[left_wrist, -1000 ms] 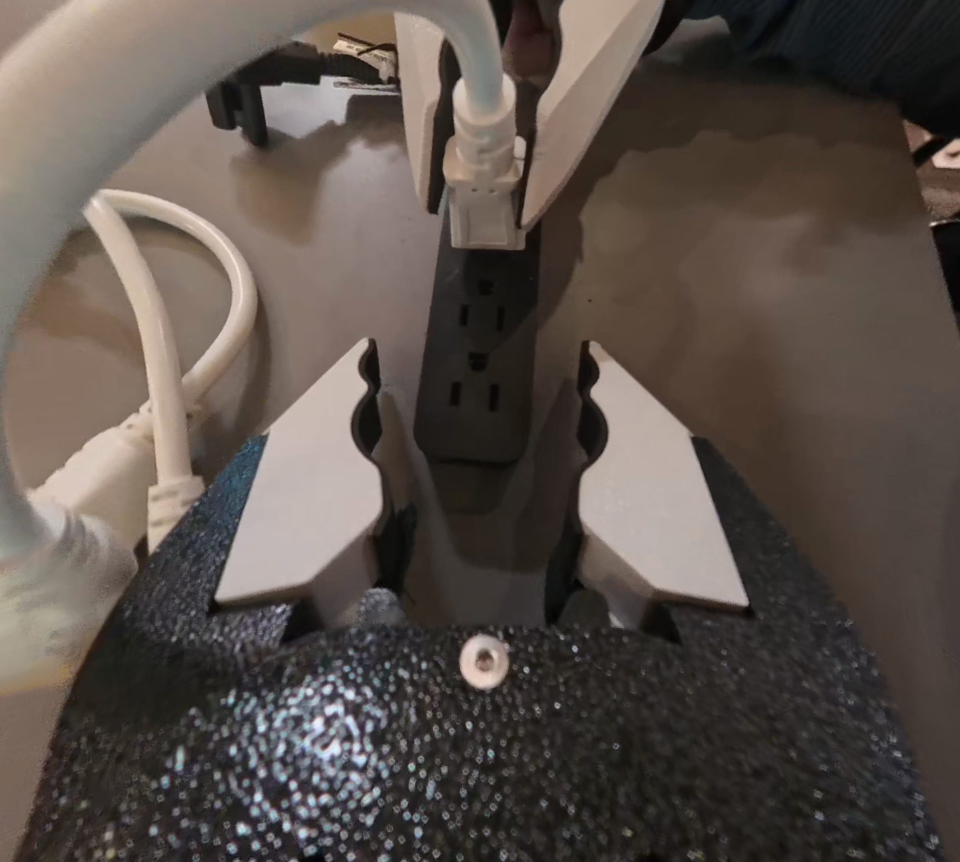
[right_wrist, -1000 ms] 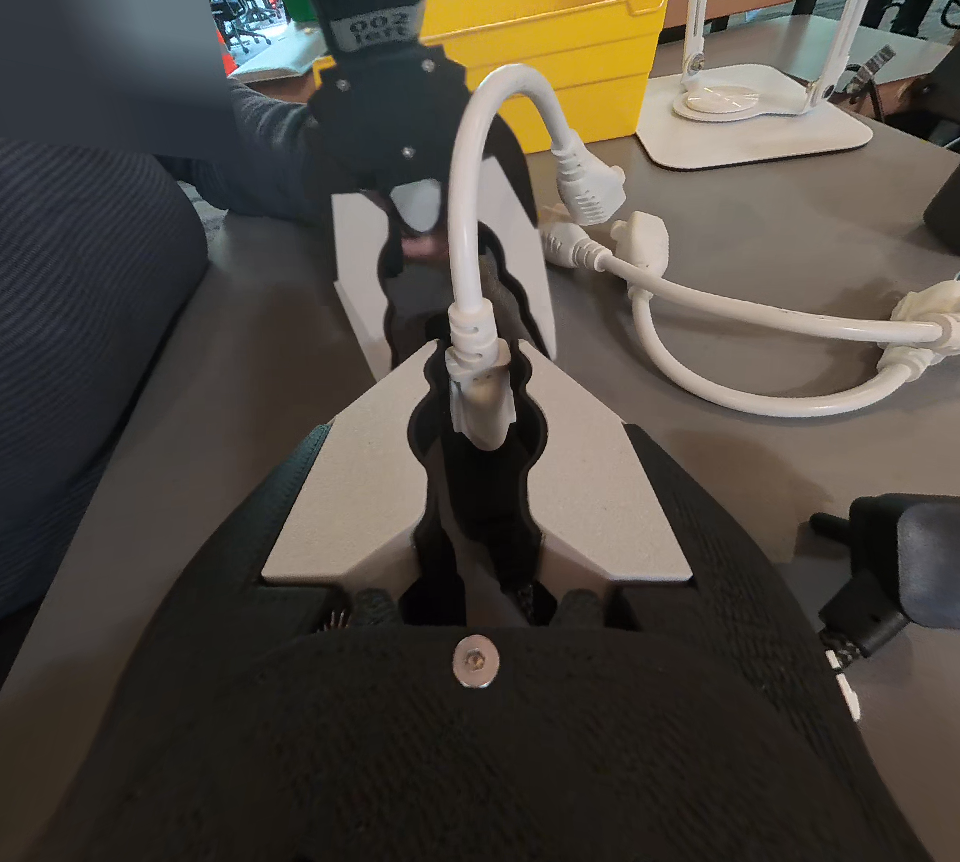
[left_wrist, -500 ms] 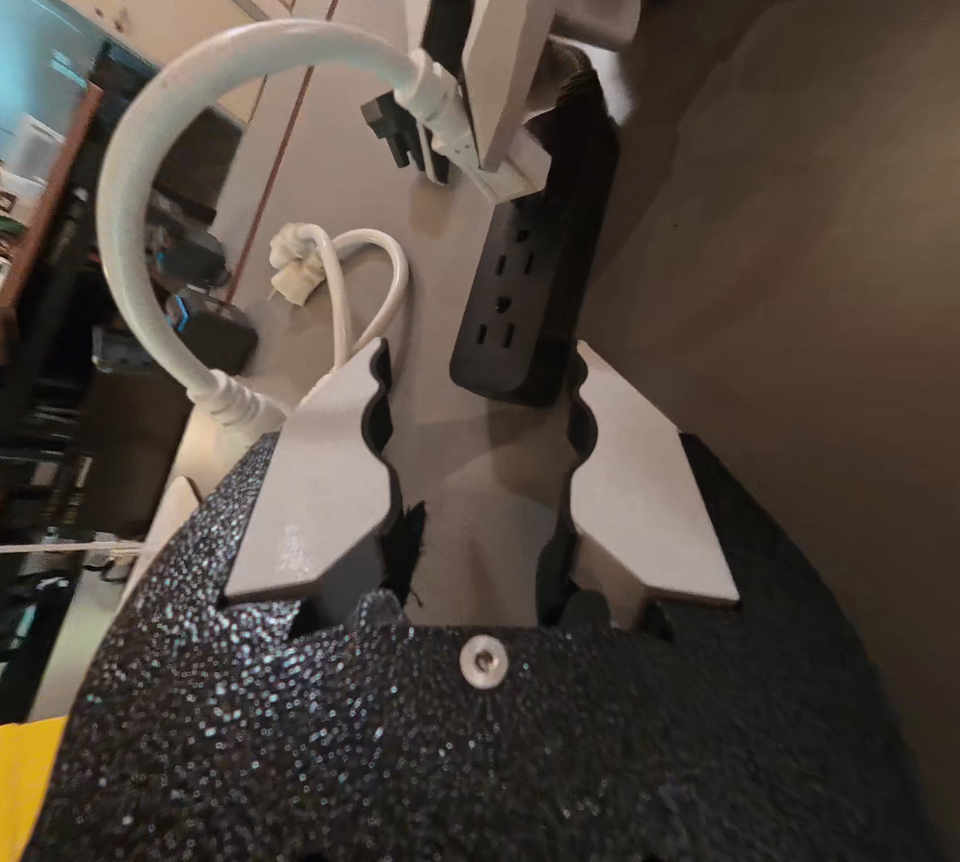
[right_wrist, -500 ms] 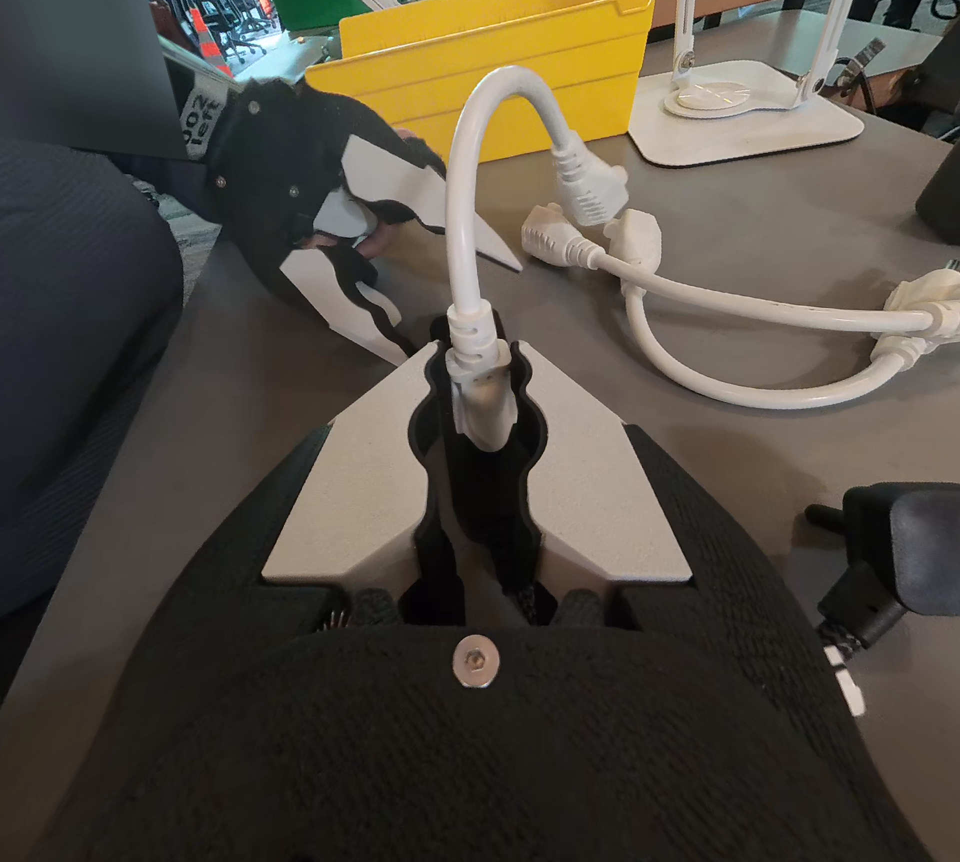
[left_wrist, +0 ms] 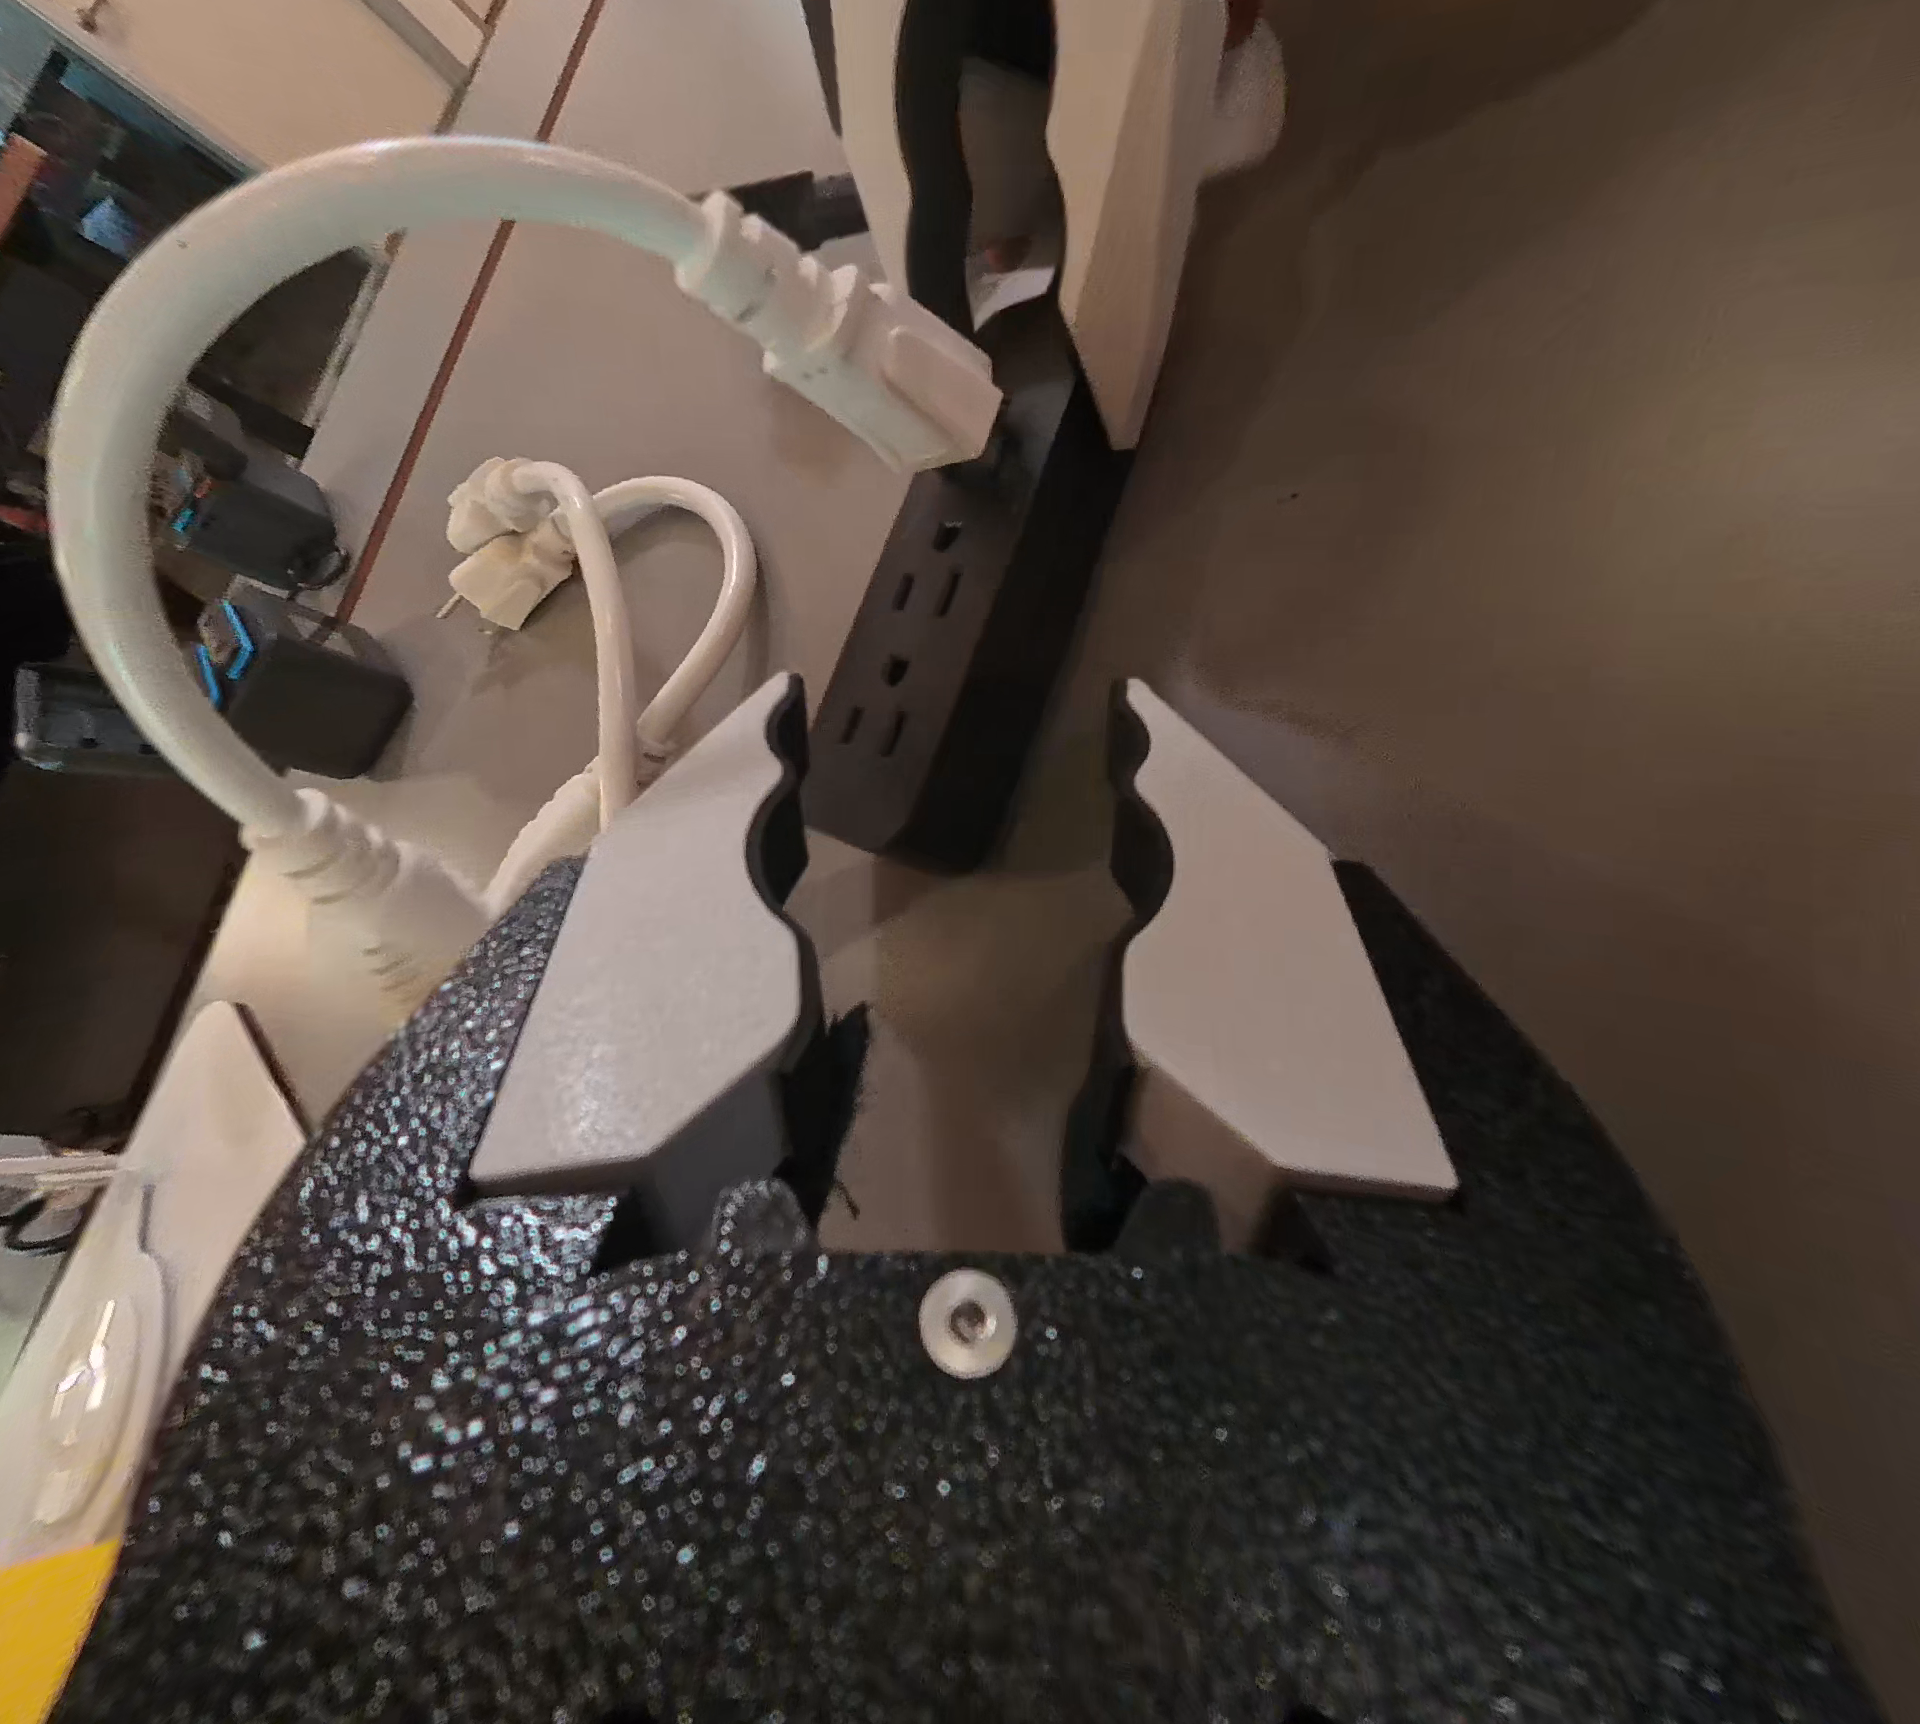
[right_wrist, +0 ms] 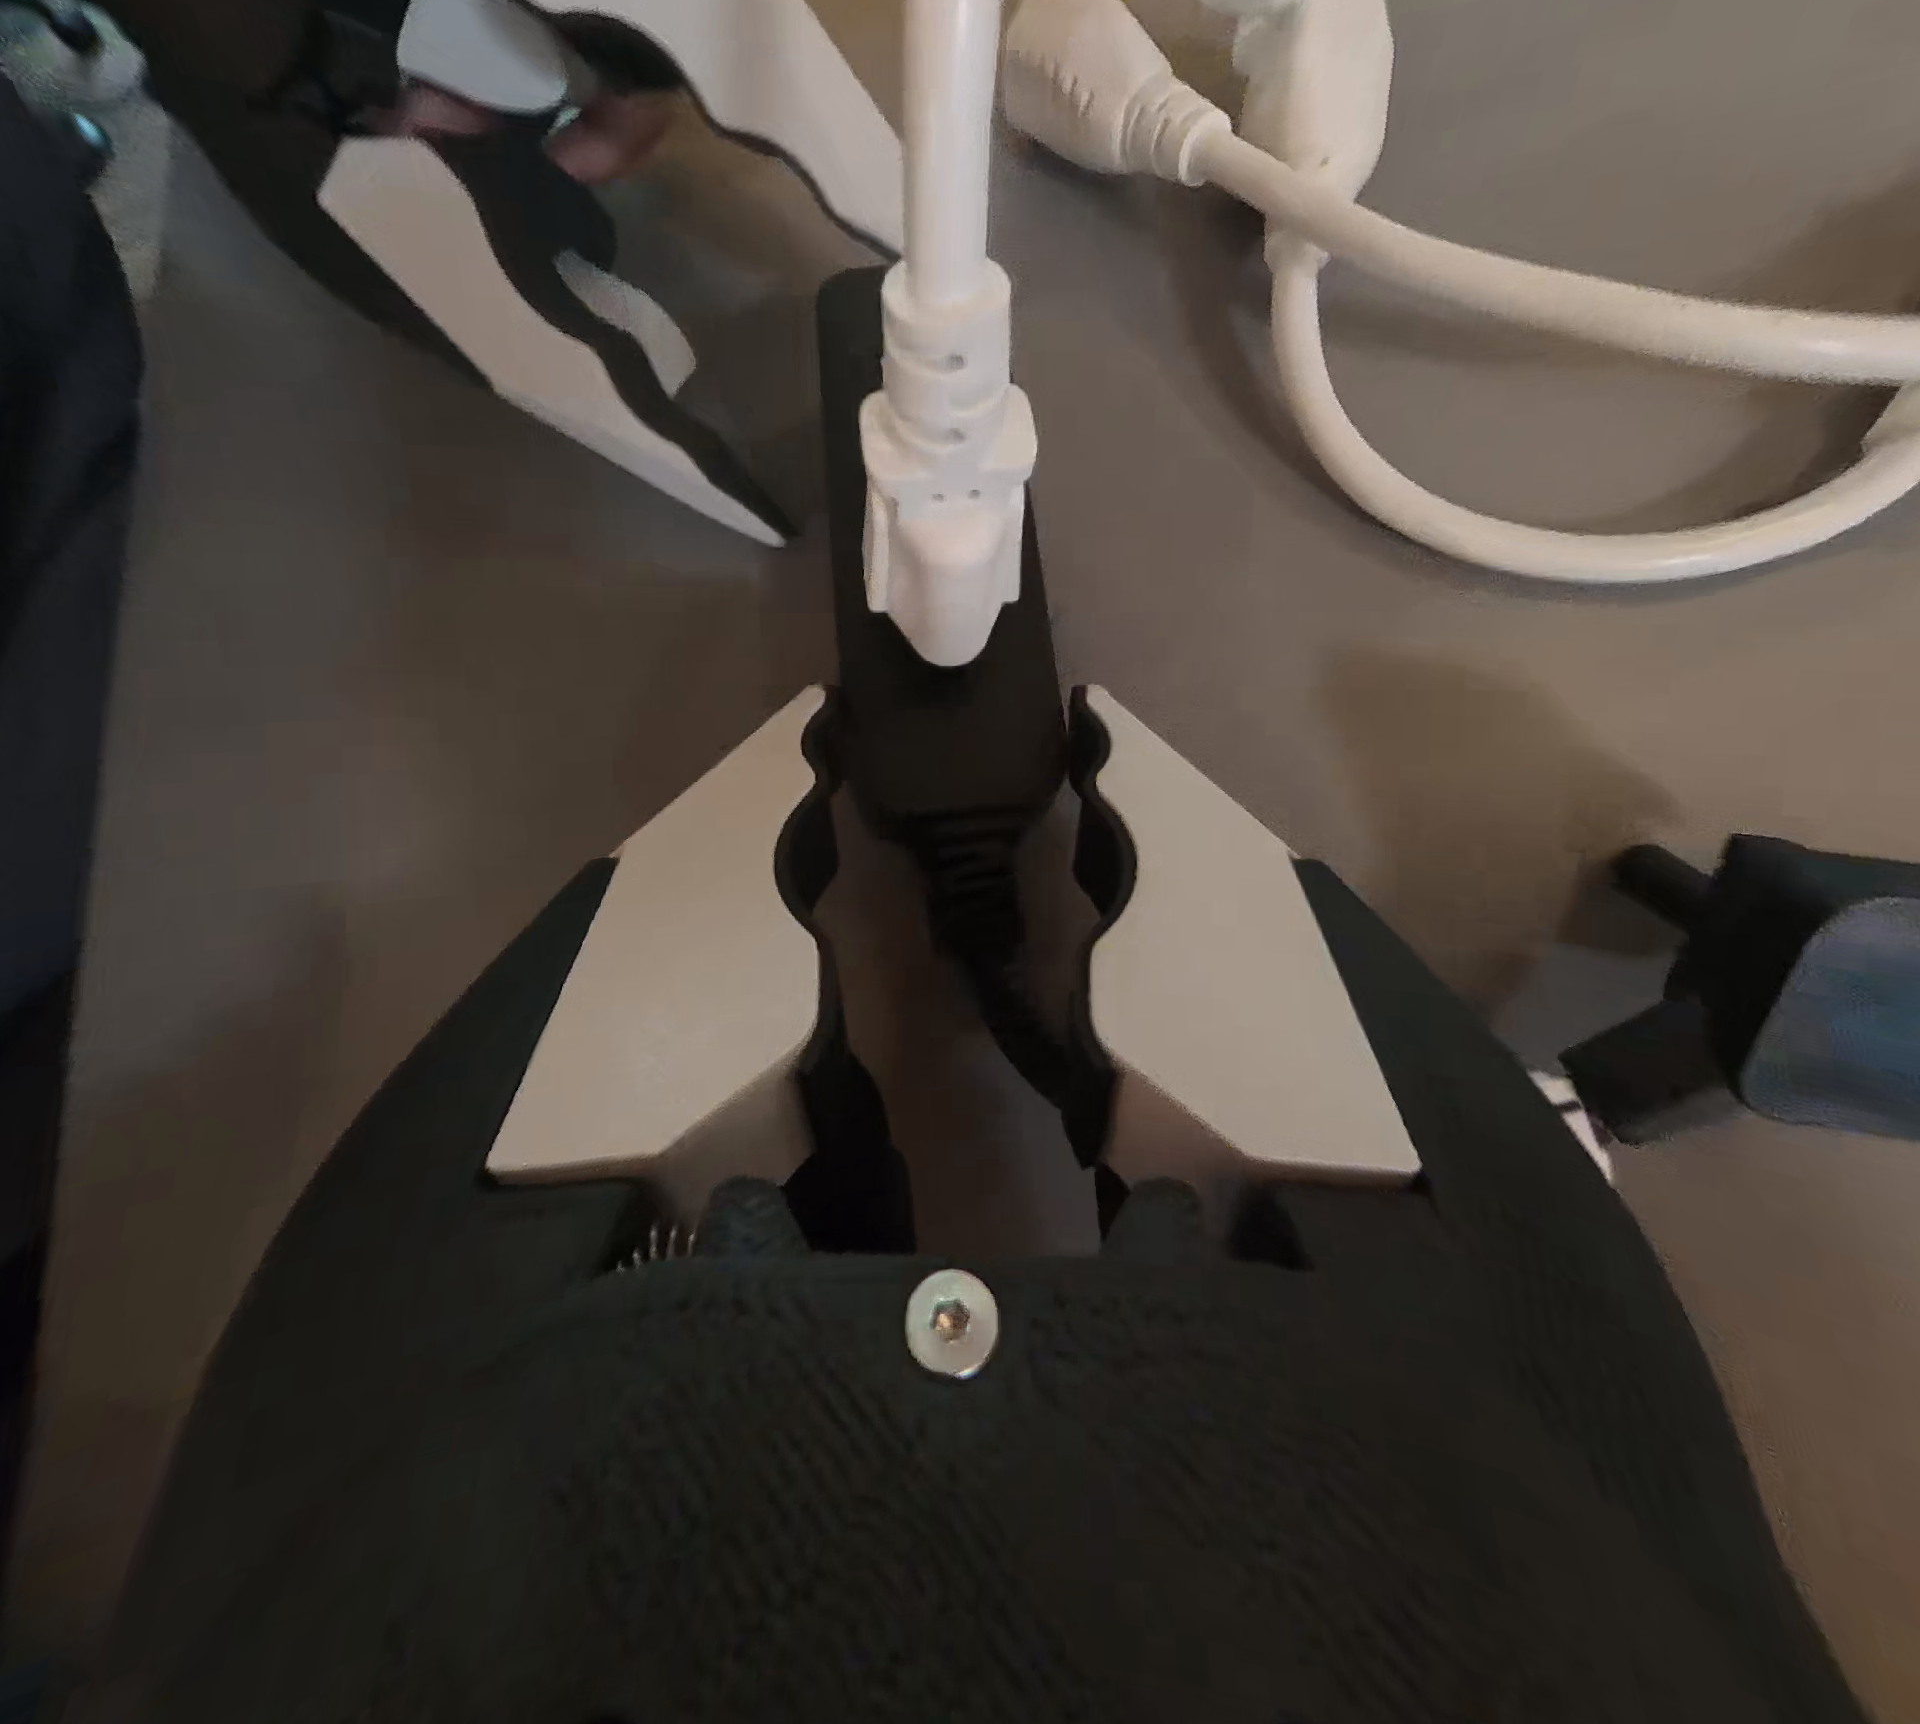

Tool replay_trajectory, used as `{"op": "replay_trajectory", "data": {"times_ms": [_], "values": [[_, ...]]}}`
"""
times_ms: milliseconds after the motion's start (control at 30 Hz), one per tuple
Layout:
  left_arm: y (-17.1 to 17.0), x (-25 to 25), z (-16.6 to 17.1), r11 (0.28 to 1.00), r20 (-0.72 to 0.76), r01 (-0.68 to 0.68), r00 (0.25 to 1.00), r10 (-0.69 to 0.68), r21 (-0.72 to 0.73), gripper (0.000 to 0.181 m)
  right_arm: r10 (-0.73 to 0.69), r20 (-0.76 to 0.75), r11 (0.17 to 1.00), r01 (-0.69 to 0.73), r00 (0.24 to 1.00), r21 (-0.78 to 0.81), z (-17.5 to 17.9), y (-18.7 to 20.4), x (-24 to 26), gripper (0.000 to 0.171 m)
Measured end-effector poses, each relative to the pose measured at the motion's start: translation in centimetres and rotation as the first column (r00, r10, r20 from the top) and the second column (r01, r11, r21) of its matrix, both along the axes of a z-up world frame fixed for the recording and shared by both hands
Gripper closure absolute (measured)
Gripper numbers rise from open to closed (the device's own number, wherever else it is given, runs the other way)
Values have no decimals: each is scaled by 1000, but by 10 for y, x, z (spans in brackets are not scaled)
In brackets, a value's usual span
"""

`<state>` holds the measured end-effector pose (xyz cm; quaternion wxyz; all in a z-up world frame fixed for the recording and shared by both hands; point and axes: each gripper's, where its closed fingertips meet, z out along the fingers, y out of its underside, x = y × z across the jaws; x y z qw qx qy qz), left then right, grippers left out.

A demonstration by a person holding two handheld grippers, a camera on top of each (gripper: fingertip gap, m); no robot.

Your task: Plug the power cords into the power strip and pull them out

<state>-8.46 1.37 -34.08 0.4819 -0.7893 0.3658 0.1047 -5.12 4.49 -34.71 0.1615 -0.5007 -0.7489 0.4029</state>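
A black power strip [left_wrist: 966, 635] lies on the grey table; it also shows in the right wrist view [right_wrist: 935, 739]. A white plug [left_wrist: 883, 365] stands in an outlet near its cord end, also seen in the right wrist view [right_wrist: 940, 521], and its white cord [left_wrist: 125, 386] arcs up and away. My right gripper [right_wrist: 948, 718] is open, its tips on either side of the strip's cord end, just behind the plug. My left gripper [left_wrist: 956, 739] is open and empty at the strip's other end, apart from it.
A second white cord [right_wrist: 1455, 448] with loose plugs lies coiled on the table to the right. A black adapter [right_wrist: 1766, 999] lies at the right edge. A yellow bin's corner [left_wrist: 31, 1622] and a black box [left_wrist: 301, 698] sit off to the side. Spacing between my two grippers at the tips: around 6 cm.
My right gripper has let go of the white plug, opened and drawn back to the strip's cord end. The plug stays in the strip. My left gripper has tilted sideways.
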Motion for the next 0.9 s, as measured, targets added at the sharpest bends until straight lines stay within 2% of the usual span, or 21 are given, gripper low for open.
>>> {"op": "replay_trajectory", "data": {"times_ms": [233, 900], "values": [[5, 2, -6, 994, 86, -6, 996, 15, -106, 123, -18, 134, 985, 41, 991, -170, 2, 1, -4, 129], [4, 2, -5, 994, 103, 1, 995, 10, -108, 123, -12, 119, 983, 34, 993, -182, 3, 1, -5, 129]]}}
